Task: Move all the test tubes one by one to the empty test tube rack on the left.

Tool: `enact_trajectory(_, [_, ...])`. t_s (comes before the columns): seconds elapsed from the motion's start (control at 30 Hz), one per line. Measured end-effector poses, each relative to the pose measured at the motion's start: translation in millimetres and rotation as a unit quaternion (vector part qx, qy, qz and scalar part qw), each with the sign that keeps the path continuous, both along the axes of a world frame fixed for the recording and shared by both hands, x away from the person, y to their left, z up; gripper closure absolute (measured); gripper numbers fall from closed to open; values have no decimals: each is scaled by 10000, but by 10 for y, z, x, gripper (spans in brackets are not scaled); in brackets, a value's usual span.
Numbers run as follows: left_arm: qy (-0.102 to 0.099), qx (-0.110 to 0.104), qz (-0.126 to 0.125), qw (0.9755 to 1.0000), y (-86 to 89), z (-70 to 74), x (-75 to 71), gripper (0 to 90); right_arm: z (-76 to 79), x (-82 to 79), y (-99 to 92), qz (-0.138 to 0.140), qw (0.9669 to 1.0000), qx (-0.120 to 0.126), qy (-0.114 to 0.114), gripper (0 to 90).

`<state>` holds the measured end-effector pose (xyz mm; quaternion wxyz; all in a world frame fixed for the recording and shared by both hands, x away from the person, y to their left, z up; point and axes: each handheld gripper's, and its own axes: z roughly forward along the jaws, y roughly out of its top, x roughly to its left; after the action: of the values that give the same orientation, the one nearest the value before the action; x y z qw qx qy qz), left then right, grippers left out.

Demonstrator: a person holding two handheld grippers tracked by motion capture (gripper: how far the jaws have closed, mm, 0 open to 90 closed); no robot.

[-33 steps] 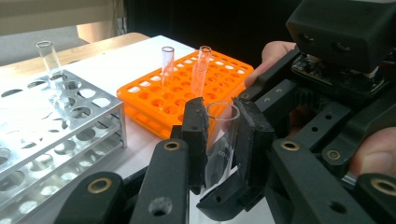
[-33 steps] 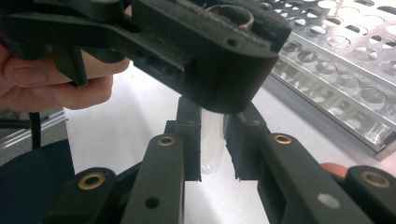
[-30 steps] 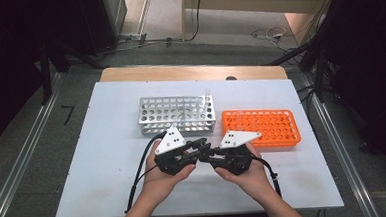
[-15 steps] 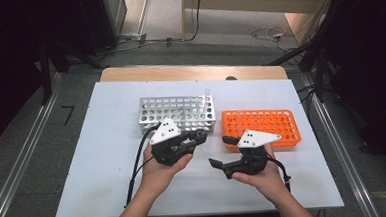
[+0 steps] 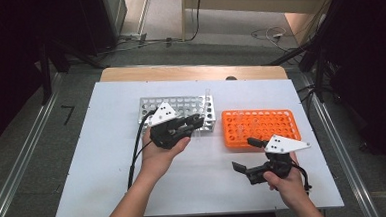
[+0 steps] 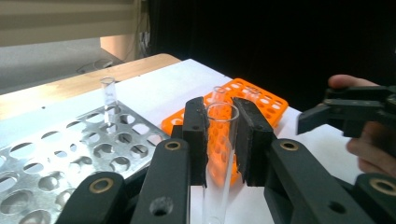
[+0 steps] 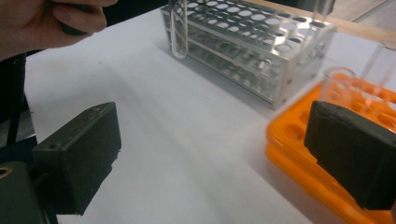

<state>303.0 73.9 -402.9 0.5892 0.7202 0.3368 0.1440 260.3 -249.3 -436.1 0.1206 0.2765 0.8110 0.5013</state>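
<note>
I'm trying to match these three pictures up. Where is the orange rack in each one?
High view: orange rack, right of centre.
Left gripper view: behind the tongs, middle.
Right gripper view: right edge.
Shared landmark: the metal rack beside it.

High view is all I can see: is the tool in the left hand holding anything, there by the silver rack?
Observer: Yes. The left gripper has its jaws clamped on a clear test tube.
Operator: And the other tool?
Observer: The right gripper has just been opening its jaws; nothing lies between them.
Operator: Is the orange rack empty?
Observer: No. The right gripper view shows a standing tube in it.
</note>
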Motion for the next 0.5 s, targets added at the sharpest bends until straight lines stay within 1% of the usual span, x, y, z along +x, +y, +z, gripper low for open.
enact_trajectory(0.03, [25, 12, 32, 10000, 9, -4, 28, 761, -6, -6, -37, -41, 10000, -5, -17, 26])
enact_trajectory(0.17, [64, -107, 164, 9998, 41, -2, 139, 762, -18, -40, -188, -200, 9998, 12, -21, 26])
enact_trajectory(0.23, [59, -141, 227, 9996, 58, 11, 196, 761, -27, -58, -263, -268, 9996, 54, 15, 26])
enact_trajectory(0.27, [51, -130, 244, 9996, 64, 20, 224, 761, -33, -66, -301, -272, 9996, 52, 23, 26])
enact_trajectory(0.33, [28, -101, 282, 9995, 73, 40, 279, 761, -44, -89, -365, -372, 9993, 14, 55, 22])
enact_trajectory(0.37, [29, -98, 303, 9995, 75, 48, 305, 762, -50, -99, -393, -466, 9989, -21, 41, 0])
enact_trajectory(0.4, [19, -85, 317, 9995, 78, 56, 331, 761, -55, -108, -421, -548, 9985, -54, 14, 0])
enact_trajectory(0.5, [-7, -74, 390, 9992, 91, 79, 403, 761, -62, -113, -506, -657, 9978, -33, 28, 0])
